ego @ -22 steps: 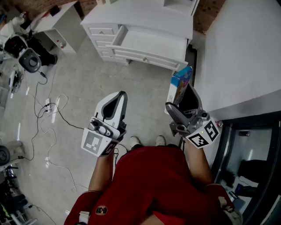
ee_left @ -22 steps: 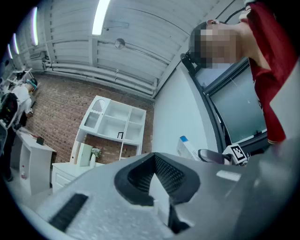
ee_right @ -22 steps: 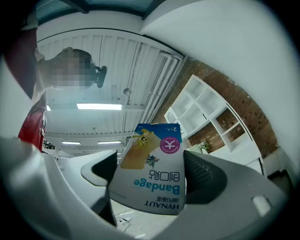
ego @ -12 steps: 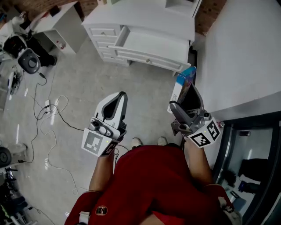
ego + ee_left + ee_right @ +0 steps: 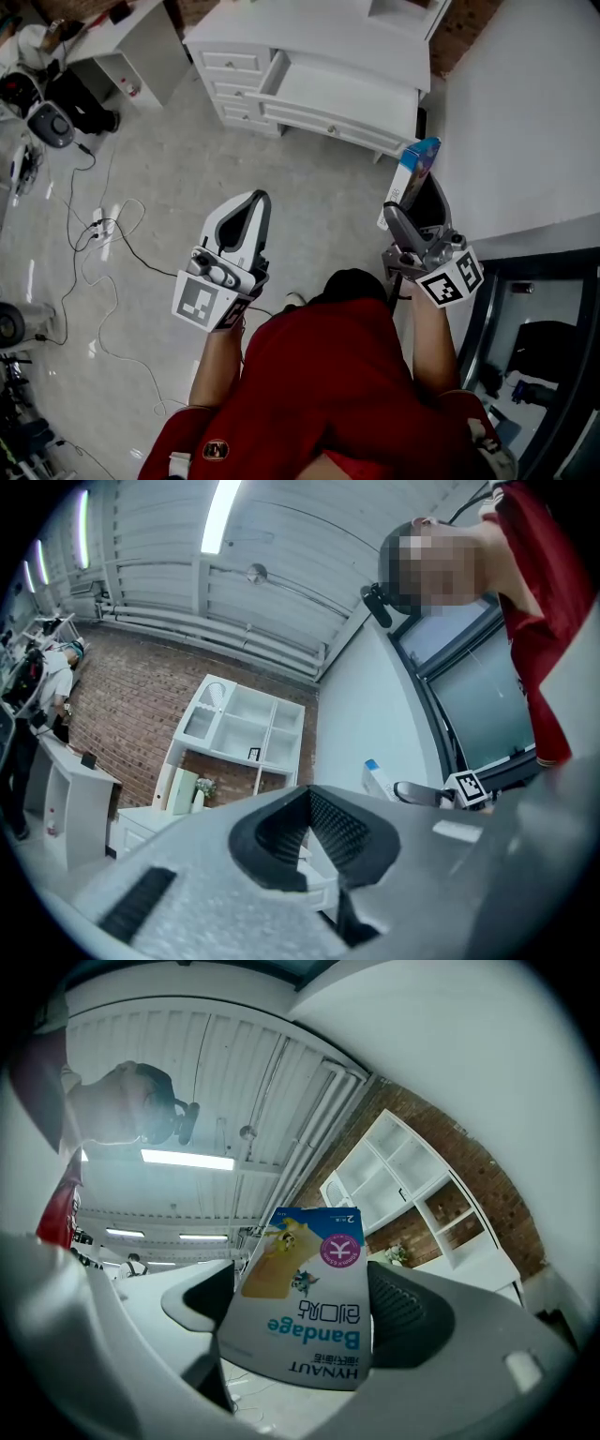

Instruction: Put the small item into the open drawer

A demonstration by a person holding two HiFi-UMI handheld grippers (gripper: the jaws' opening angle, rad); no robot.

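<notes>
**Bandage box on its way to the drawer.** A bandage box (image 5: pixel 302 1309), printed in blue and yellow, is held clamped between the jaws of the right gripper (image 5: pixel 419 194). It is seen right of centre in the head view, above a grey floor (image 5: pixel 169 141). The left gripper (image 5: pixel 255 208) is shown at centre left, its jaws together with nothing between them. The open drawer (image 5: pixel 347 94) of a white dresser (image 5: pixel 309 33) lies at the top centre of the frame, well apart from the box, and its inside appears bare.

The step in hand is judged to be the carry: the item is gripped and off the ground but not yet over the drawer. For the next move, the right gripper would need to be taken forward and a little to the left, up the frame, until the box hangs above the drawer's mouth. It would then be lowered inside before the jaws are parted. The drawer's front rim would have to be cleared on the way in.
</notes>
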